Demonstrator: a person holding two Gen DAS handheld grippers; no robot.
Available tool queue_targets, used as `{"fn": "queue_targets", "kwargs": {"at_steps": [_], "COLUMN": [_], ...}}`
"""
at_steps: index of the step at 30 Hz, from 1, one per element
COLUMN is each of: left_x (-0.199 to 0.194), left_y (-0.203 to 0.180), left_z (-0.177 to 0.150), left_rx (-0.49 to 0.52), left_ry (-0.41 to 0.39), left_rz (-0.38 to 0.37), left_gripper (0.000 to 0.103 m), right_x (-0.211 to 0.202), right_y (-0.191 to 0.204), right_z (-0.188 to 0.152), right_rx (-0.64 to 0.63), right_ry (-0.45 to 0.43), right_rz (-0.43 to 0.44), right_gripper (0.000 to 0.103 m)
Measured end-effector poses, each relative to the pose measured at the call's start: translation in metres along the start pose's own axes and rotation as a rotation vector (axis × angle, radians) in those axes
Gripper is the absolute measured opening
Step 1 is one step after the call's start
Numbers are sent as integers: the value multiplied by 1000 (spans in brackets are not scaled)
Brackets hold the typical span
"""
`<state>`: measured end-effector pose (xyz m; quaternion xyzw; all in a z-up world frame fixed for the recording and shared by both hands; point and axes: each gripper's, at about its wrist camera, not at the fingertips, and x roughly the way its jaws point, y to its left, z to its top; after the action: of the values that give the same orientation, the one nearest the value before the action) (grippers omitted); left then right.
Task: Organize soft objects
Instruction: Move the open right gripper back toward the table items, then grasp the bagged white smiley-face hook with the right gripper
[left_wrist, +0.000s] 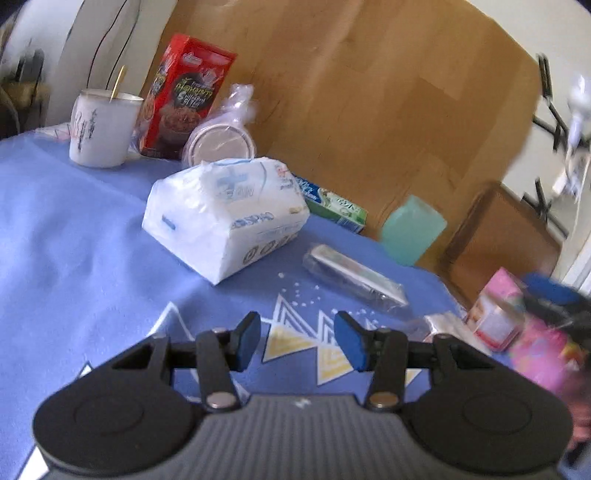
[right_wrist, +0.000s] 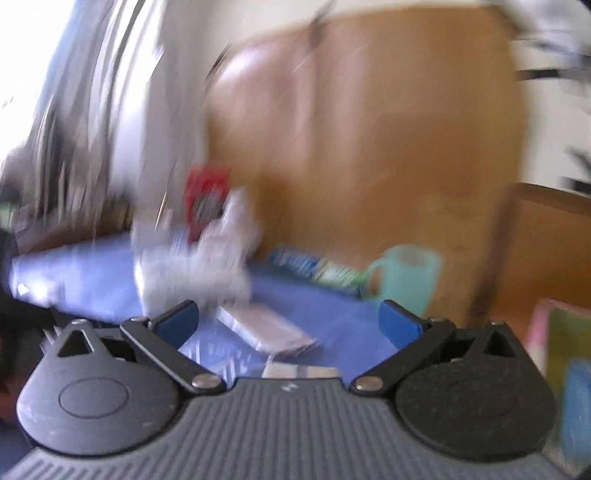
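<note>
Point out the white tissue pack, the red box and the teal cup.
white tissue pack (left_wrist: 225, 214): left wrist view, on its top face.
red box (left_wrist: 184, 96): left wrist view, on its printed front.
teal cup (right_wrist: 410, 277): right wrist view, on its blurred side wall.

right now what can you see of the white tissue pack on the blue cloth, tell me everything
The white tissue pack is a soft, block-shaped bundle in crinkly, glossy plastic wrap with blue printing and some recycling-style symbols on its near side. It looks sealed and full, lying flat but turned at an angle on the blue tablecloth. A bagged stack of disposable lids sits just behind it; whether they touch is unclear. No gripper touches it. The right wrist view shows it only as a white blur.
</note>
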<state>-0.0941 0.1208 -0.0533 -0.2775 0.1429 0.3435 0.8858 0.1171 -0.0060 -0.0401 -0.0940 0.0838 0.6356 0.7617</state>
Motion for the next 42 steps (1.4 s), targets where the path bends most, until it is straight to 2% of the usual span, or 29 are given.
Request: {"fn": "queue_targets", "kwargs": {"at_steps": [4,6,10,11,12,13,14,15,18,20,23,25,27,29,31,32,34,35,37,40,42], "left_x": [-9,-13,-15,-15,-16,-16,-17,-17,-19,-22,-24,-23,-22,-21,-19,-18,-17,-15,-14,-17,-20], "left_y": [3,4,6,7,8,9,10,11,14,17,25,32,38,38,33,30,23,21,19,13,2], "left_z": [2,2,1,0,0,0,0,0,0,-1,-1,0,0,1,1,1,0,0,-2,-12,-18], "left_rx": [-6,-7,-21,-28,-38,-47,-56,-64,-85,-104,-152,-194,-229,-232,-201,-178,-141,-130,-139,-205,-205], "left_ry": [-56,-79,-99,-104,-109,-115,-121,-126,-143,-159,-161,-147,-134,-123,-111,-103,-81,-60,-7,89,136], "left_rz": [-27,-36,-57,-61,-65,-67,-71,-73,-73,-73,-78,-94,-100,-100,-97,-97,-101,-107,-129,-217,-237], "left_gripper": [48,48,52,52,52,52,52,52,52,52,52,52,52,52,52,52,52,52,52,55,55], "right_x": [74,102,148,154,161,161,158,153,137,122,98,80,66,51,33,18,-9,-24,-46,-57,-55], "right_y": [26,29,27,21,16,10,9,9,6,1,-1,-2,-4,-6,-9,-11,-10,-5,8,31,48], "right_z": [8,11,8,9,10,13,15,18,30,37,34,19,-2,-31,-52,-56,-59,-58,-58,-60,-63], "right_rx": [-193,-206,-222,-172,-115,-54,-35,-21,87,218,392,536,671,790,817,812,741,675,580,409,297], "right_ry": [224,318,485,492,517,525,511,498,463,439,411,407,412,424,396,353,281,238,196,199,212], "right_rz": [77,107,67,86,116,140,130,138,186,271,395,495,558,565,495,410,260,225,207,201,178], "right_gripper": [103,103,103,98,80,68,50,39,22,20,19,19,20,21,34,49,53,53,62,71,76]}}
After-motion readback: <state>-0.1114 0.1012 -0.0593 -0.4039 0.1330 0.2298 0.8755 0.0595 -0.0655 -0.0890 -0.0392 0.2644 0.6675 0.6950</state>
